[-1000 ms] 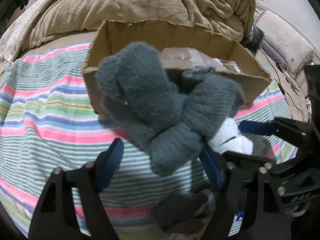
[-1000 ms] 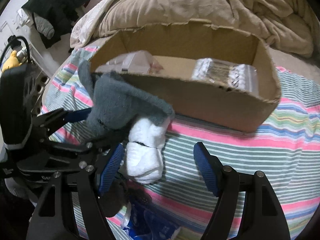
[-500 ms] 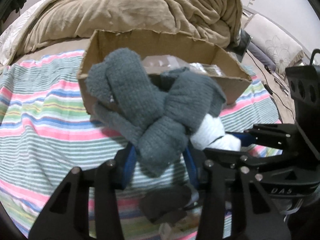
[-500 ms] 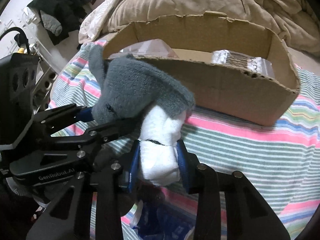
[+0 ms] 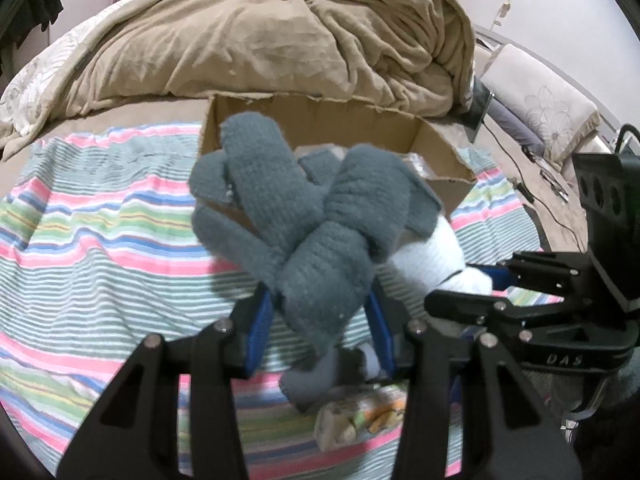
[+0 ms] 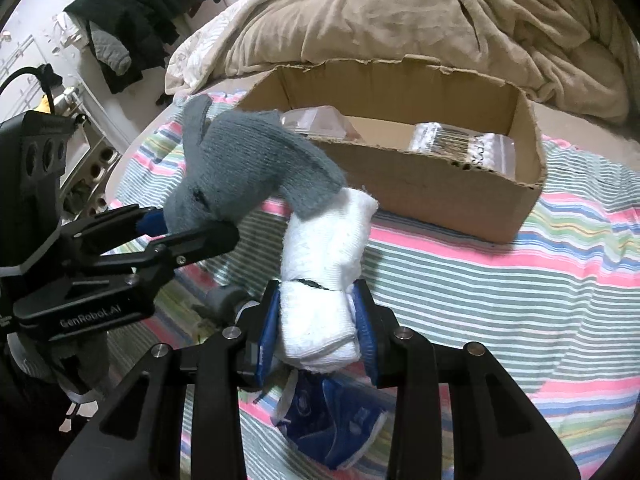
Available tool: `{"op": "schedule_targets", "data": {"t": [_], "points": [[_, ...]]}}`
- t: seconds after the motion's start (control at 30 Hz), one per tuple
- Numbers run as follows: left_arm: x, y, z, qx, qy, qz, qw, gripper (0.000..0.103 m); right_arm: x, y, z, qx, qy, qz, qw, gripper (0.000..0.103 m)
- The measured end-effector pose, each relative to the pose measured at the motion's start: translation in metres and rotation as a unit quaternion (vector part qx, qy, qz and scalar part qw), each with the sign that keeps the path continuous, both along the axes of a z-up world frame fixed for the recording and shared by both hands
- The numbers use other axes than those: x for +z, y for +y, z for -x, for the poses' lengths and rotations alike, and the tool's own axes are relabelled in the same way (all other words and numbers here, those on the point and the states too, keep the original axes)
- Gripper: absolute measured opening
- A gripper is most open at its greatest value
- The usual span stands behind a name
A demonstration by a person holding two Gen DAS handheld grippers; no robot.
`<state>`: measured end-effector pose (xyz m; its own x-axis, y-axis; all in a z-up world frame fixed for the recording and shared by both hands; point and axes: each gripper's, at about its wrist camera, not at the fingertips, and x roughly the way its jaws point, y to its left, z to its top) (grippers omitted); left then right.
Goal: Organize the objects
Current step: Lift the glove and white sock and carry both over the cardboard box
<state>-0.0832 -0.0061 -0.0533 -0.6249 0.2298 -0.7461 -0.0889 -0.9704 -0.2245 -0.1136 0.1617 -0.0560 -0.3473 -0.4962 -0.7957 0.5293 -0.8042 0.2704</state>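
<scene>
My left gripper (image 5: 320,324) is shut on a knotted grey sock bundle (image 5: 304,216) and holds it above the striped blanket (image 5: 100,248). The bundle also shows in the right wrist view (image 6: 244,176). My right gripper (image 6: 318,324) is shut on a rolled white sock bundle (image 6: 324,280), which touches the grey one; it also shows in the left wrist view (image 5: 432,256). Both are in front of an open cardboard box (image 6: 440,192), seen in the left wrist view too (image 5: 436,148). The box holds clear plastic packets (image 6: 464,148).
A tan duvet (image 5: 280,40) is heaped behind the box. A small snack packet (image 5: 360,416) and a grey item (image 5: 316,376) lie under the left gripper. A blue packet (image 6: 332,420) lies under the right gripper. Dark clothes (image 6: 136,12) hang at the far left.
Both grippers closed, the left on the grey socks and the right on the white socks. Both have lifted the bundles up and away from the blanket, and the box now looks smaller.
</scene>
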Motion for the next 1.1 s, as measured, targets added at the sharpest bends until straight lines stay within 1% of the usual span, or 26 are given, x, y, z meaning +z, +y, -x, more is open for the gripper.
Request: {"op": "schedule_targets", "data": {"t": [0.43, 0.53, 0.63, 0.73, 0.8, 0.87, 0.9, 0.93, 0.97, 1.03, 1.1], "points": [[0.037, -0.013, -0.012, 0.019, 0.045, -0.003, 0.9988, 0.042, 0.03, 0.013, -0.003, -0.014, 0.027, 0.018, 0.999, 0.037], [0.041, -0.014, -0.009, 0.022, 0.052, 0.002, 0.9984, 0.042, 0.037, 0.015, -0.003, -0.018, 0.035, 0.023, 0.999, 0.037], [0.04, -0.013, -0.003, 0.02, 0.051, 0.008, 0.9985, 0.041, 0.041, 0.016, 0.0, -0.02, 0.039, 0.026, 0.999, 0.037], [0.039, -0.011, 0.005, 0.012, 0.043, 0.015, 0.9989, 0.041, 0.046, 0.015, 0.001, -0.019, 0.043, 0.028, 0.998, 0.037], [0.033, -0.006, 0.011, -0.003, 0.023, 0.023, 0.9995, 0.044, 0.047, 0.014, 0.002, -0.018, 0.045, 0.03, 0.998, 0.037], [0.023, -0.001, 0.014, -0.004, 0.003, 0.04, 0.9992, 0.046, 0.047, 0.013, 0.003, -0.017, 0.043, 0.031, 0.998, 0.037], [0.018, -0.001, 0.015, -0.002, -0.005, 0.043, 0.9991, 0.051, 0.046, 0.014, 0.004, -0.016, 0.042, 0.031, 0.999, 0.037], [0.013, -0.002, 0.016, -0.003, -0.015, 0.038, 0.9992, 0.056, 0.043, 0.013, 0.004, -0.016, 0.039, 0.03, 0.999, 0.037], [0.008, -0.004, 0.015, -0.002, -0.023, 0.028, 0.9993, 0.058, 0.042, 0.013, 0.005, -0.016, 0.037, 0.029, 0.999, 0.037], [-0.001, -0.009, 0.015, 0.001, -0.031, 0.009, 0.9995, 0.059, 0.039, 0.012, 0.004, -0.015, 0.032, 0.026, 0.999, 0.037], [-0.011, -0.01, 0.017, 0.001, -0.035, 0.012, 0.9993, 0.059, 0.037, 0.011, 0.004, -0.016, 0.03, 0.023, 0.999, 0.037]]}}
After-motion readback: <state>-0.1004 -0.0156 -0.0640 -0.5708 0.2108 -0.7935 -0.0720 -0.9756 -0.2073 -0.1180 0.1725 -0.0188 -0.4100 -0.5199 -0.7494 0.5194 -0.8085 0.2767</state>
